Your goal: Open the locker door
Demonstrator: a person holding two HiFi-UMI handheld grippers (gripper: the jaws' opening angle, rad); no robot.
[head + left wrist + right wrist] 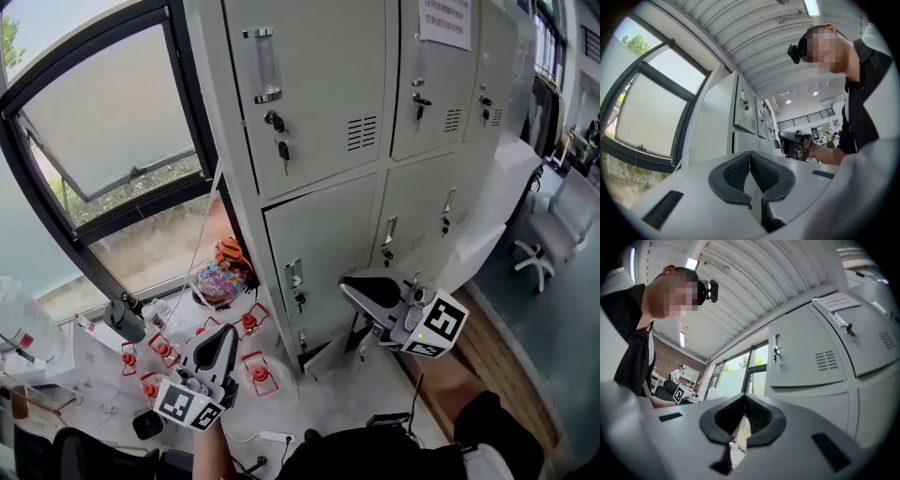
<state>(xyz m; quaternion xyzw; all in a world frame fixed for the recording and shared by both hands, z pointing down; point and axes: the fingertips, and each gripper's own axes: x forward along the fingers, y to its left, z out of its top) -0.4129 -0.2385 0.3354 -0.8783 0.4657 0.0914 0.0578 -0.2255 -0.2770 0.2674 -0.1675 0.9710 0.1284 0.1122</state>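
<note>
A bank of grey lockers (375,141) stands ahead, all doors closed. The upper left door (309,84) has a clear handle (265,64) and a key (281,145) hanging in its lock. Below it is a lower door (323,253) with a small latch (295,281). My right gripper (354,286) hovers in front of that lower door, shut and holding nothing. My left gripper (223,339) is low at the left, off the lockers, also shut and empty. In the left gripper view the pads (740,171) meet at the tip; in the right gripper view the pads (757,416) meet too, with the upper door (806,352) beyond.
A tilted-open window (103,141) fills the left. Several red clamps (258,370) and a colourful bag (217,279) lie on the floor by the locker's corner. An office chair (553,234) stands at the right. A paper notice (444,21) is stuck on an upper door.
</note>
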